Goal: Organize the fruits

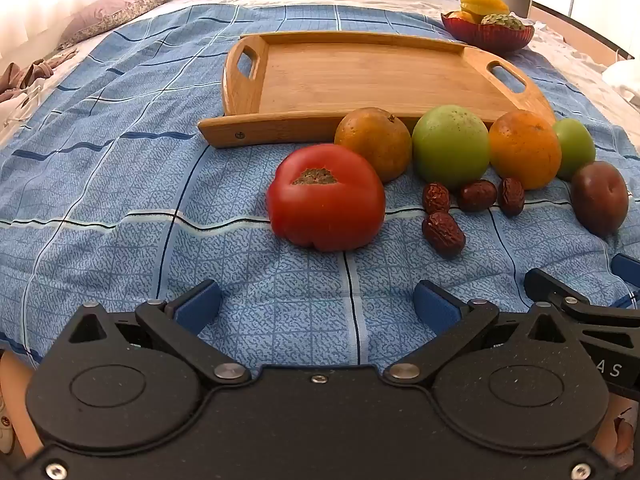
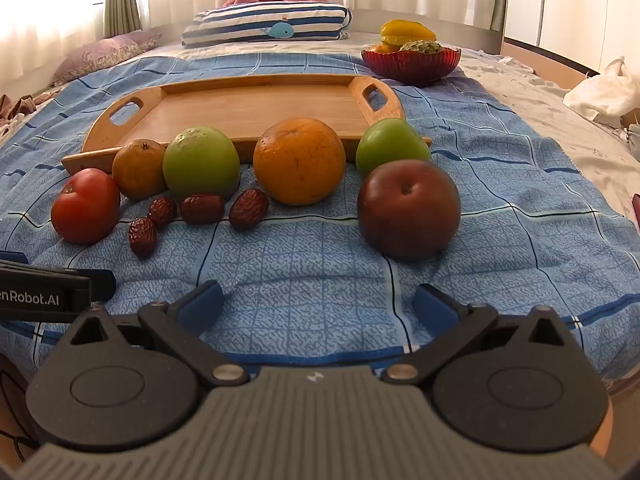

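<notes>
Fruit: tomato (image 1: 326,196), oranges, green apples, dates lie on the bed, before the empty wooden tray (image 1: 360,76).
Left tool (image 1: 318,306): jaws wide, empty.
Right tool (image 2: 318,306): jaws wide, empty.
Technique: straddle the nearest fruit's widest part; close gently.

My left gripper (image 1: 316,304) is black with 2 blue-padded fingers (image 1: 198,306) and silver screws; my right gripper (image 2: 318,306) has a ribbed grey housing.

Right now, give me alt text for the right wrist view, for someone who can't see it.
The open right gripper hovers over a blue checked bedspread, facing a row of loose fruit: tomato, two oranges, two green fruits, four dried dates and a dark red apple. Behind lies an empty wooden tray and a red fruit bowl.
</notes>
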The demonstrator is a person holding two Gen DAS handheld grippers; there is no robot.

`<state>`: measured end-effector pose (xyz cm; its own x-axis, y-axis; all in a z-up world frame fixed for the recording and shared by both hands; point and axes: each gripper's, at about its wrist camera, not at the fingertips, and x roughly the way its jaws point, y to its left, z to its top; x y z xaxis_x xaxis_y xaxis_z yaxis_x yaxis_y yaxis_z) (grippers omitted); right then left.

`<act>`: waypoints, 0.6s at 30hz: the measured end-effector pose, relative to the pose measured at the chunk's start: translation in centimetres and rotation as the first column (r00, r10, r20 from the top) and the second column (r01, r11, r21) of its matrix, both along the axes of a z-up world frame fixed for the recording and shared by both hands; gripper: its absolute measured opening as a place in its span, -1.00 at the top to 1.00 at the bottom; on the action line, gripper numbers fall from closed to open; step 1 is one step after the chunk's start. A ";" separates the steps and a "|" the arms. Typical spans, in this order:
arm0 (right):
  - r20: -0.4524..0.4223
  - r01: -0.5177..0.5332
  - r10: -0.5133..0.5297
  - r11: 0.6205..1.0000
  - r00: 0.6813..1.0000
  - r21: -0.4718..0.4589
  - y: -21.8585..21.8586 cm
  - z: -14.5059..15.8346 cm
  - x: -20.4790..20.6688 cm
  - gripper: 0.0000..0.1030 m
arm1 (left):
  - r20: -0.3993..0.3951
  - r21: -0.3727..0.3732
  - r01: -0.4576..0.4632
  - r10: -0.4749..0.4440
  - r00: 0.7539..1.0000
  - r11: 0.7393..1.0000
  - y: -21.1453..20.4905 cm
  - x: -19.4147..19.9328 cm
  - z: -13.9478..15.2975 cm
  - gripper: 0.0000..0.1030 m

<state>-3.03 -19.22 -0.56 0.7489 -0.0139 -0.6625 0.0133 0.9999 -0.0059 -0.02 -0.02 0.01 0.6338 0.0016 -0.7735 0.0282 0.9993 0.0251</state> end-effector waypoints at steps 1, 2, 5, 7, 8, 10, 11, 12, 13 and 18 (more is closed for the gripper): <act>0.004 0.000 0.000 1.000 1.000 0.000 0.0 0.0 0.0 -1.00 | -0.002 -0.006 0.000 0.000 1.000 1.000 0.0 0.0 0.0 -1.00; 0.004 0.000 0.000 1.000 1.000 -0.001 0.0 0.0 0.0 -1.00 | -0.001 -0.004 0.000 0.000 1.000 1.000 0.0 0.0 0.0 -1.00; 0.000 0.000 0.000 1.000 1.000 0.000 0.0 0.0 0.0 -1.00 | 0.001 -0.001 -0.001 0.001 1.000 1.000 0.0 -0.1 0.0 -1.00; -0.001 0.000 0.000 1.000 1.000 0.000 0.0 0.0 0.0 -1.00 | 0.001 -0.001 0.000 0.000 1.000 1.000 -0.1 -0.1 0.0 -1.00; 0.000 0.000 0.000 1.000 1.000 0.000 0.0 0.0 0.0 -1.00 | -0.004 -0.006 0.000 0.000 1.000 1.000 0.0 0.0 0.0 -1.00; -0.001 0.000 0.000 1.000 1.000 0.000 0.0 0.0 0.0 -1.00 | -0.004 -0.006 0.000 0.000 1.000 1.000 0.0 0.0 0.0 -1.00; -0.001 0.000 0.000 1.000 1.000 0.000 0.0 0.0 0.0 -1.00 | -0.003 -0.005 0.000 0.000 1.000 1.000 0.0 0.0 0.0 -1.00; -0.001 0.000 0.000 1.000 1.000 0.000 0.0 0.0 0.0 -1.00 | -0.004 -0.006 0.000 0.000 1.000 1.000 0.0 0.0 0.0 -1.00; -0.001 0.000 0.000 1.000 1.000 0.000 0.0 0.0 0.0 -1.00 | -0.003 -0.006 0.000 0.000 1.000 1.000 0.1 0.0 0.0 -1.00; 0.000 0.000 0.000 1.000 1.000 0.000 0.0 0.0 0.0 -1.00 | -0.003 -0.005 0.000 0.000 1.000 1.000 0.0 0.0 0.0 -1.00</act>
